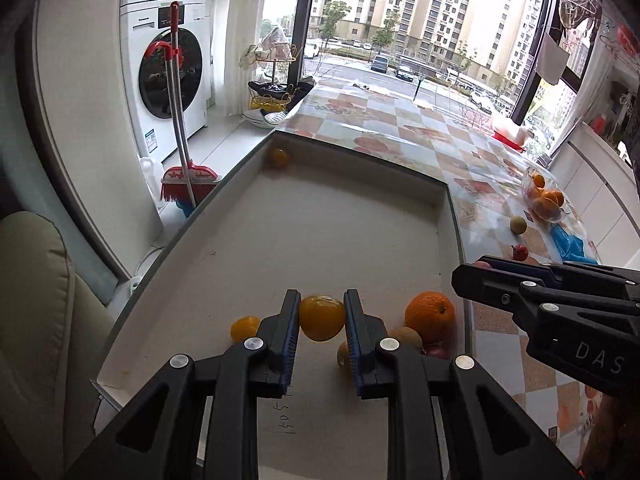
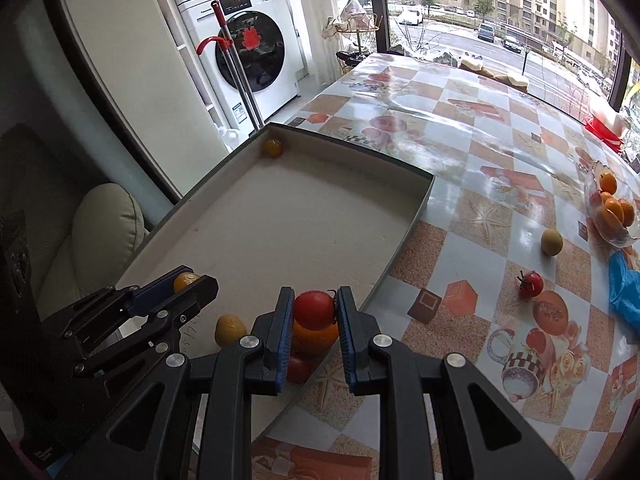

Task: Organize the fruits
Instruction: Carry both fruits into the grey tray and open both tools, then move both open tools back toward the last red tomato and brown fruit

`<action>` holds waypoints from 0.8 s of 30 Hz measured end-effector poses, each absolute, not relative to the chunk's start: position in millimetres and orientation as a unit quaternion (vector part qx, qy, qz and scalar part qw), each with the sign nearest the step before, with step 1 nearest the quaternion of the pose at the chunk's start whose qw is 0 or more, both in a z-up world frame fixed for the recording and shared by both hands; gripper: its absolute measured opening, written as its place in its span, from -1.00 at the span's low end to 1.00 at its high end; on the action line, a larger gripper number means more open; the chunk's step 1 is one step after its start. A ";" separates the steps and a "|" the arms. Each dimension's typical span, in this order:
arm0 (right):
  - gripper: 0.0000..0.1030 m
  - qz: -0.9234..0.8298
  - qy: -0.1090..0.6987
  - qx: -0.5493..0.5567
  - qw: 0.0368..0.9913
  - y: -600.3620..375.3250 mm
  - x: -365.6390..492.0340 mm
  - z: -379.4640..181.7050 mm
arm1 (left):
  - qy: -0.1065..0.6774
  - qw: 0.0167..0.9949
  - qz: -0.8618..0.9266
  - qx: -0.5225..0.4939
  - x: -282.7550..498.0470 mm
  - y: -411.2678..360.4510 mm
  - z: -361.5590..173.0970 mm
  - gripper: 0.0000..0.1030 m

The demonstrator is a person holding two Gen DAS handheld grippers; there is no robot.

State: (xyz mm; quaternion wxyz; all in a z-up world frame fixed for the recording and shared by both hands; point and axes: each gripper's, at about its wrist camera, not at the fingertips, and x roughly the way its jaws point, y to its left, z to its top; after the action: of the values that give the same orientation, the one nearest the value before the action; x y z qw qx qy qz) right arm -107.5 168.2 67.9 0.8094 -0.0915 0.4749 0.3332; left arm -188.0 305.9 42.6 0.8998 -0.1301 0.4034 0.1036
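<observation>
I held a firm, smooth yellow fruit (image 1: 322,317) clamped across its middle in the left fingers (image 1: 287,330) and a soft, bruisable tomato (image 2: 315,309) likewise in the right fingers (image 2: 345,320), both over the tray (image 2: 420,200).

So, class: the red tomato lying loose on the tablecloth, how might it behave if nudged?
The tomato looks round and smooth, so it would probably roll across the glossy tablecloth. Its stalk may make the roll wobble. It is likely soft, so a hard squeeze could bruise it.
</observation>
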 end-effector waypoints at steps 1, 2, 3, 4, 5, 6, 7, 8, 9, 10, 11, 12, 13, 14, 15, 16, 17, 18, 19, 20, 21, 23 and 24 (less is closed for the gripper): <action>-0.55 0.334 0.476 -0.093 0.808 172.1 -110.8 68.1 | 0.405 0.899 0.103 -0.131 -187.6 306.2 40.9 -0.55; -0.55 0.336 0.477 -0.094 0.807 174.6 -110.8 66.9 | 0.407 0.898 0.102 -0.130 -187.7 306.4 39.5 -0.55; -0.55 0.338 0.478 -0.095 0.805 177.6 -111.5 65.6 | 0.408 0.898 0.102 -0.130 -187.5 306.6 38.0 -0.55; -0.55 0.340 0.479 -0.098 0.803 181.8 -112.6 64.4 | 0.410 0.897 0.101 -0.130 -187.7 306.3 37.0 -0.55; -0.55 0.342 0.480 -0.100 0.802 184.7 -112.7 62.9 | 0.412 0.896 0.100 -0.131 -187.1 306.0 35.8 -0.55; -0.55 0.344 0.481 -0.102 0.800 186.9 -113.5 62.0 | 0.413 0.896 0.099 -0.130 -187.1 305.6 34.9 -0.55; -0.54 0.345 0.482 -0.102 0.799 188.7 -114.4 61.0 | 0.415 0.895 0.099 -0.128 -186.8 304.9 33.7 -0.55; -0.54 0.347 0.484 -0.102 0.797 190.2 -114.6 59.8 | 0.417 0.895 0.098 -0.127 -186.9 304.3 32.4 -0.55; -0.54 0.347 0.485 -0.102 0.796 190.7 -114.4 59.0 | 0.419 0.894 0.099 -0.125 -187.2 303.8 31.3 -0.55; -0.54 0.349 0.487 -0.101 0.794 191.4 -115.2 58.6 | 0.420 0.894 0.101 -0.121 -187.5 303.3 30.3 -0.55; -0.53 0.350 0.489 -0.100 0.793 192.1 -115.6 58.0 | 0.422 0.893 0.101 -0.117 -187.4 302.8 29.0 -0.55; -0.52 0.351 0.490 -0.099 0.792 191.9 -115.4 57.7 | 0.426 0.892 0.102 -0.114 -187.2 302.5 27.1 -0.54; -0.44 0.350 0.491 -0.098 0.792 191.7 -115.2 58.0 | 0.430 0.890 0.102 -0.112 -186.7 302.1 25.5 -0.52; -0.21 0.351 0.491 -0.095 0.792 190.8 -114.8 58.5 | 0.435 0.888 0.103 -0.111 -186.0 302.2 23.9 -0.49; -0.04 0.353 0.489 -0.091 0.792 189.7 -114.5 59.7 | 0.440 0.885 0.104 -0.111 -185.5 302.7 22.8 -0.12; 0.34 0.354 0.486 -0.087 0.794 188.3 -114.7 61.7 | 0.440 0.885 0.105 -0.113 -185.9 303.4 22.5 0.57; 0.53 0.349 0.482 -0.087 0.799 186.2 -115.1 63.8 | 0.432 0.888 0.107 -0.118 -188.7 304.2 24.4 0.82; 0.57 0.348 0.478 -0.084 0.802 183.9 -115.1 66.3 | 0.418 0.894 0.112 -0.119 -192.4 303.8 28.3 0.95; 0.59 0.347 0.476 -0.080 0.804 181.1 -114.6 68.2 | 0.411 0.897 0.115 -0.114 -194.0 302.7 31.3 0.95; 0.64 0.342 0.475 -0.077 0.807 177.2 -113.3 70.0 | 0.414 0.897 0.113 -0.106 -193.1 300.4 32.6 0.95; 0.68 0.333 0.473 -0.074 0.812 172.2 -112.6 71.5 | 0.420 0.895 0.112 -0.100 -191.7 298.1 33.2 0.95; 0.88 0.317 0.464 -0.065 0.824 159.3 -109.1 74.8 | 0.421 0.895 0.111 -0.095 -191.3 294.0 35.1 0.95; 0.95 0.309 0.459 -0.059 0.831 150.8 -106.9 76.3 | 0.419 0.896 0.110 -0.094 -191.6 291.8 37.4 0.95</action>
State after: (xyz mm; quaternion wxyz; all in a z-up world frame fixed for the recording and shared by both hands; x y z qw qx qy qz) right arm -106.9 150.8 76.3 0.8310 -0.0588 0.4590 0.3088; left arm -191.6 291.8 37.4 0.8962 -0.0941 0.4194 0.1099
